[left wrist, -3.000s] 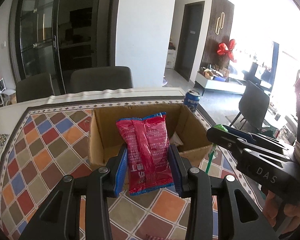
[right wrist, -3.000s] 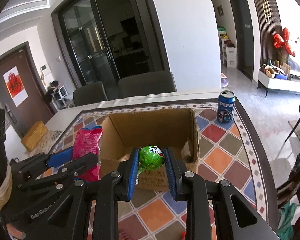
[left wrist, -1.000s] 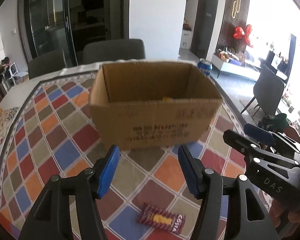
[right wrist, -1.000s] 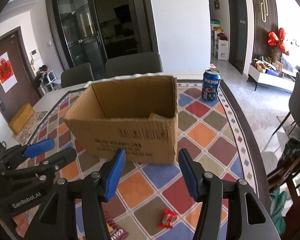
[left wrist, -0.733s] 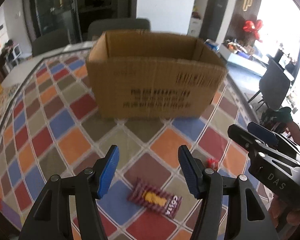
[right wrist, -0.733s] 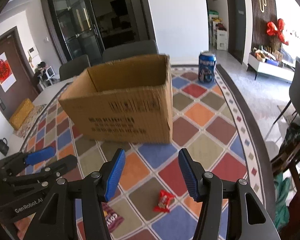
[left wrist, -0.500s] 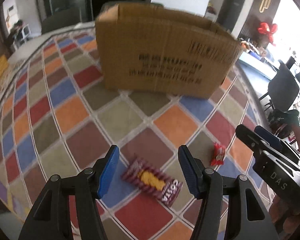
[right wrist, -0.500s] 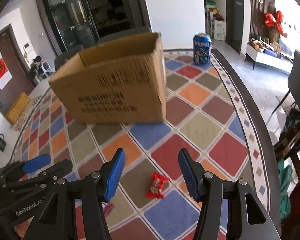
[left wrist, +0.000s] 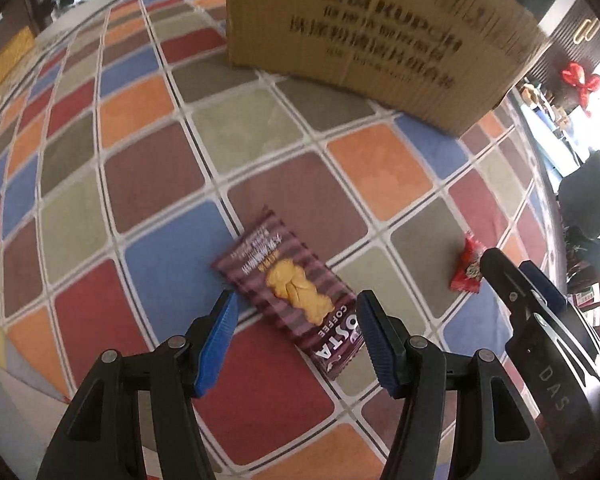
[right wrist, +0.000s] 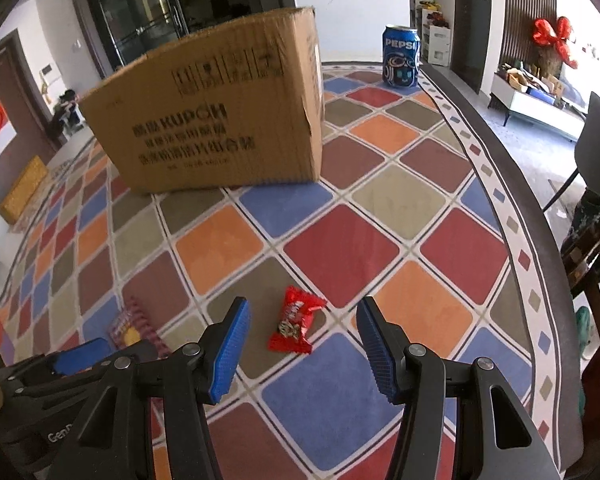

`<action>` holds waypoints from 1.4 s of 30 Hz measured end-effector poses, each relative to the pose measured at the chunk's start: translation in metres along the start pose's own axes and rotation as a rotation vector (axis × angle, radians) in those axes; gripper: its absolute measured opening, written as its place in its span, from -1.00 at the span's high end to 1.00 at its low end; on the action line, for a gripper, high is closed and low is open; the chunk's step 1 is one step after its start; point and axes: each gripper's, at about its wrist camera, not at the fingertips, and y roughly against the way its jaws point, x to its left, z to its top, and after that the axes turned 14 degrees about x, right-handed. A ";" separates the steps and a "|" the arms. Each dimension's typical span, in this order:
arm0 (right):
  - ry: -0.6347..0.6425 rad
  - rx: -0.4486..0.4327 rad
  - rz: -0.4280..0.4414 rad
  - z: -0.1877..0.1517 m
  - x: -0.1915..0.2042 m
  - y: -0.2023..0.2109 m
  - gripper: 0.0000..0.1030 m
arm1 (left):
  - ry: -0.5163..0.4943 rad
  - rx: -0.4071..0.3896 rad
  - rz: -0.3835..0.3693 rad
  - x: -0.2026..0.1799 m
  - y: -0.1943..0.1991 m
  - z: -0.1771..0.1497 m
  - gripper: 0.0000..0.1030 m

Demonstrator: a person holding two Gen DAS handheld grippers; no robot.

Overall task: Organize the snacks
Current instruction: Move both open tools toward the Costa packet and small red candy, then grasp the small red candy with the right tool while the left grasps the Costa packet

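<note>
Both tongs have dropped from the cardboard box [right wrist: 220,120], gaping empty over the biscuit packet [left wrist: 296,292] and red candy [right wrist: 294,326].

Black left gripper [left wrist: 294,322], blue ribbed jaws, silver screws

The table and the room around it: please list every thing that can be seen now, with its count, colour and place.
Cardboard box: one, brown, standing on the tablecloth, far side.
Biscuit packet: one, maroon striped with a yellow biscuit picture, flat on the cloth in front of the left tool.
Small candy wrapper: one, red, flat on the cloth in front of the right tool.
Soda can: one, blue, upright beyond the box, near the table edge.
Tablecloth: one, diamonds of red, blue, orange and olive, covering the table.
Bow decoration: one, red, on the far wall.
Chair: one, dark, right of the table.
Left tool: one, black with blue pads, open above the biscuit packet.
Right tool: one, black with blue pads, open above the candy wrapper.
</note>
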 end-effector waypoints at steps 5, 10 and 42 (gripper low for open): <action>-0.003 0.022 -0.006 -0.002 -0.002 -0.008 -0.09 | -0.015 -0.038 0.040 -0.004 -0.003 0.000 -0.23; 0.012 0.034 -0.013 -0.001 0.002 -0.017 -0.09 | -0.078 -0.092 0.060 -0.011 -0.005 -0.004 -0.05; 0.007 -0.006 -0.029 -0.016 0.004 -0.013 0.59 | -0.280 -0.144 0.016 -0.030 0.005 -0.006 0.01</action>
